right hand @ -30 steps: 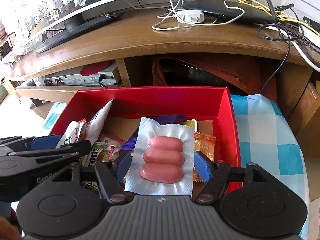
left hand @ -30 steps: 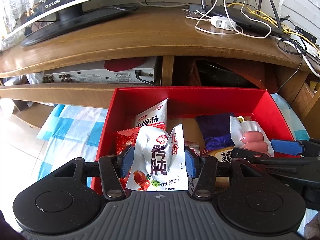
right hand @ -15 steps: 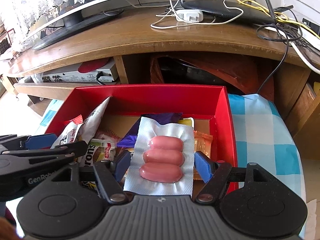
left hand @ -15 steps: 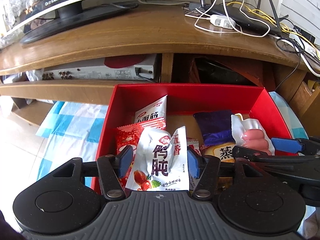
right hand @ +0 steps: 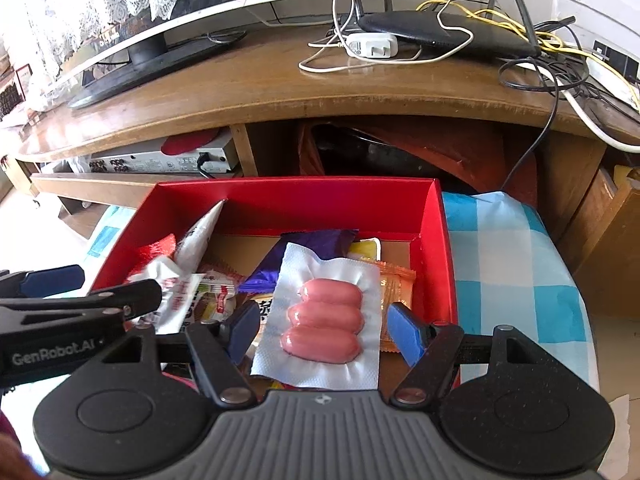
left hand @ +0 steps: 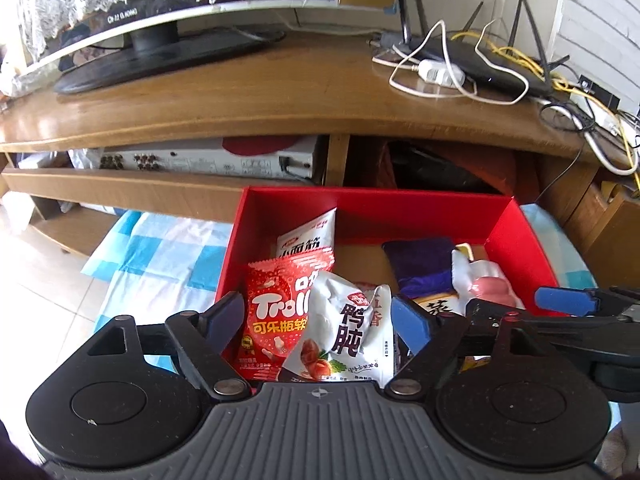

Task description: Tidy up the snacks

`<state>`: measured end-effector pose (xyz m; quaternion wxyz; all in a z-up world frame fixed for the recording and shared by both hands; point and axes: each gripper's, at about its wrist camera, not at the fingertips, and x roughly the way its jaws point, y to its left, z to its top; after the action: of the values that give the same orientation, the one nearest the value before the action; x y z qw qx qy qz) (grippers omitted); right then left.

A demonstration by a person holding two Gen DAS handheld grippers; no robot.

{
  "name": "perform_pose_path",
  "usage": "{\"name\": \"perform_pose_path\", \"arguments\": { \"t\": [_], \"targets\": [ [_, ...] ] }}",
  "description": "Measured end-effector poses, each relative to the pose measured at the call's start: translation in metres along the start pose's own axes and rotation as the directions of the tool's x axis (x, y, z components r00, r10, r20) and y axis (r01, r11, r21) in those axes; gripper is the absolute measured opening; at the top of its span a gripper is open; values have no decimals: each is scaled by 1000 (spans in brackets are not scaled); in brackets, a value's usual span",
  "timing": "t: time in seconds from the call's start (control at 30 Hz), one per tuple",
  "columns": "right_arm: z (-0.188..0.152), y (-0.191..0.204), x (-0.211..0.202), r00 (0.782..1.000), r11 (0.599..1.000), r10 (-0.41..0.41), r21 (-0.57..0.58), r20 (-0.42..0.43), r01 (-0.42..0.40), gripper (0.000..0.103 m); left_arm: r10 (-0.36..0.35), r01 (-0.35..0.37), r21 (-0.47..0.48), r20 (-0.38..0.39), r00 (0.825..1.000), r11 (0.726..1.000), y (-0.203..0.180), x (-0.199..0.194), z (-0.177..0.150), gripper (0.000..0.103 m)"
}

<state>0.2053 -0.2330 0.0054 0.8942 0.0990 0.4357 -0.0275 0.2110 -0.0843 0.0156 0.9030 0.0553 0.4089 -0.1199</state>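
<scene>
Left tool (left hand: pixel 318 322) spread wide over white foil snack pouch (left hand: pixel 344 338) inside red cardboard box (left hand: pixel 520 240); pouch's lower edge hidden. Right tool (right hand: pixel 320 326) wide around clear sausage pack (right hand: pixel 326 322). Blue-checked cloth (right hand: pixel 504 264) beneath, lower frame; wooden table (left hand: pixel 280 92) above.

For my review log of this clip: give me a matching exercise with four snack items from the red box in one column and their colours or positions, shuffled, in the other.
Items:
1. Trolli gummy packet
2. sausage pack
3. purple wrapper
4. white duck gizzard pouch

Descriptions:
A. between the open right tool's fingers
B. red, near the red box's left wall
C. dark, lying toward the back of the box
D. between the open left tool's fingers

Pairs: 1-B, 2-A, 3-C, 4-D
</scene>
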Motion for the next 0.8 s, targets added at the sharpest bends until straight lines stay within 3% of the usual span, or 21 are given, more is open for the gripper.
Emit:
{"name": "perform_pose_path", "arguments": {
  "t": [0.37,0.8],
  "targets": [
    [-10,-2,-43,998,1000,-9,18,62,7,85,-11,13,-24,80,997,1000,0,-32,-9,103],
    [-45,-2,-91,996,998,15,54,85,-19,86,-8,15,-75,92,996,997,19,-66,-40,103]
  ]
}}
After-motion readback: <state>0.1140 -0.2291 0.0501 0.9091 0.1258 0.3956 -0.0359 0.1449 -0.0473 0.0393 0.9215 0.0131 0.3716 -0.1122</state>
